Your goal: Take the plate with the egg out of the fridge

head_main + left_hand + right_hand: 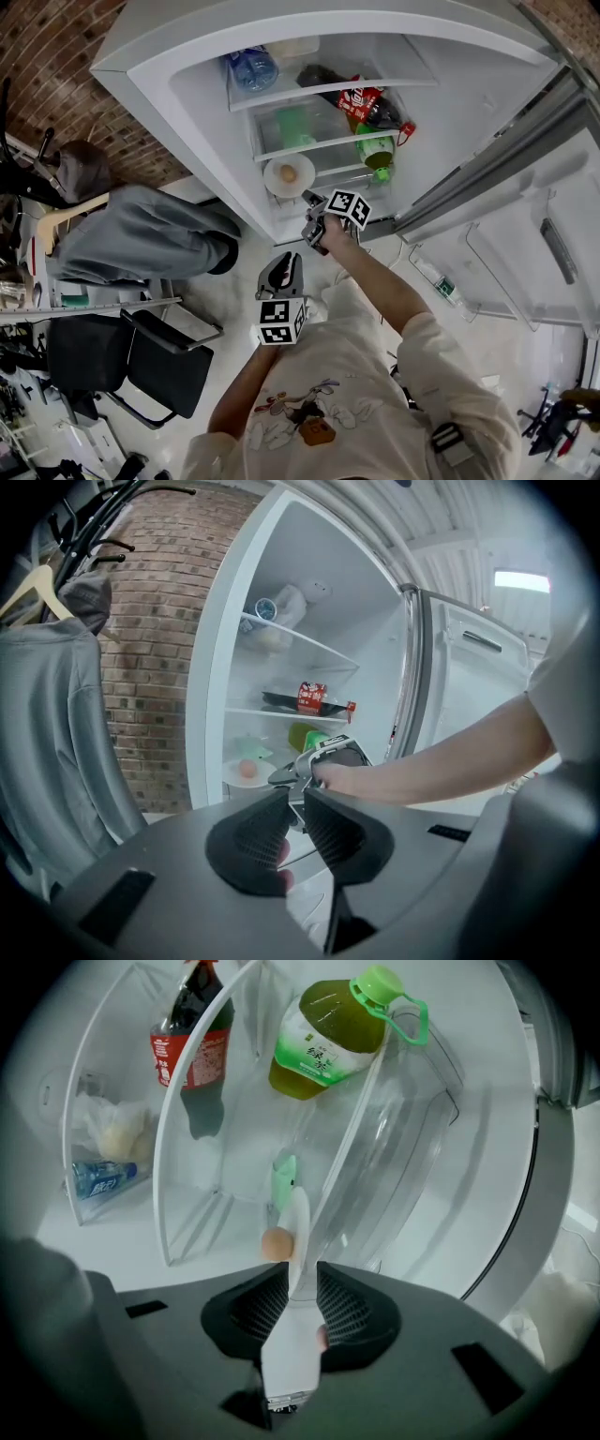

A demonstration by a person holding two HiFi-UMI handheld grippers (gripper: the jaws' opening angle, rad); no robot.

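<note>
**R gripper pinching plate rim at fridge shelf**

I'm watching the fridge [187,103] standing open, w/ smooth white walls and clear shelves. The plate [274,179] is sitting at the front of a lower shelf: round, white, glossy, w/ a pale brown egg [289,173] at approx its centre. I can't tell if the plate is resting on the shelf or just clear of it.

The right gripper [300,1279] is reaching in and pinching the plate's near rim. In the right gripper view I'm seeing the plate edge-on as a thin white curve running between the two black ribbed pads, which are closing on it from both sides, w/ the egg showing just beyond the left pad.

The left gripper [295,797] is hanging back outside the fridge, lower and nearer the person's body. Its ribbed black pads are pressing nearly together at the tips w/ nothing held between them.

On the shelves above the plate, a dark cola bottle [187,1040] w/ a red label is lying on its side, and a green tea bottle [323,1040] w/ a light green cap & loop handle is lying near it. A blue-labelled water bottle [253,67] is sitting on the top shelf. A small pale green item [283,1180] is showing behind the plate.

Left of the fridge, a grey garment [141,234] is draping over a hanger in front of a rough red brick wall [56,56].
</note>
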